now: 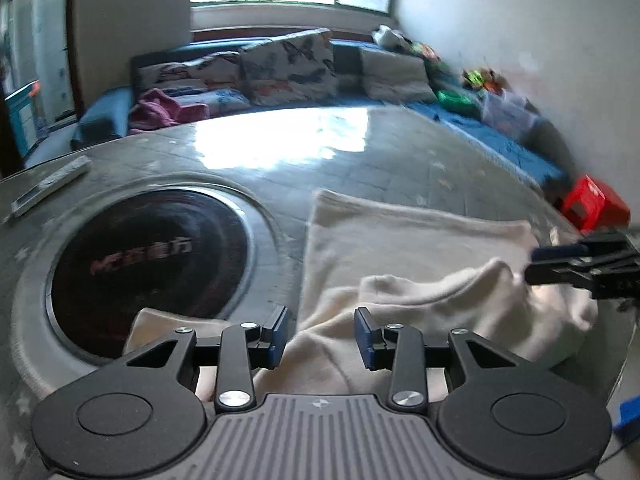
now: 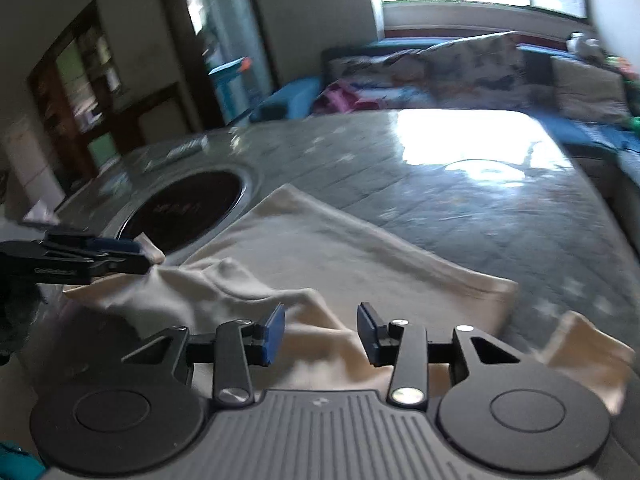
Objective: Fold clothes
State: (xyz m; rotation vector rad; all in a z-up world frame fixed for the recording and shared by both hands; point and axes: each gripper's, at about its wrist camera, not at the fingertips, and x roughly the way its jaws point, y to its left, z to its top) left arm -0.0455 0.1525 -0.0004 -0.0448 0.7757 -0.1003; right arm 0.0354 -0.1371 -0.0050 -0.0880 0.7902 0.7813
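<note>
I am holding both tongs spread, pinching nothing: my left tongs [image 1: 321, 334] and right tongs [image 2: 321, 330] are hovering side by side over the near bunched edge of the cream garment [image 1: 400, 248], whose flat part is stretching away ahead on the table [image 1: 360, 152].

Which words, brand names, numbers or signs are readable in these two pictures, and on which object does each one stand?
Red lettering on the round black cooktop set in the table: a blurred mark followed by the character "方"; the rest is not readable.
Pale lettering on the side of the left gripper, seen from the right wrist view: it seems to begin with "Gen", but is too small and blurred to read.
No other text is readable.
</note>
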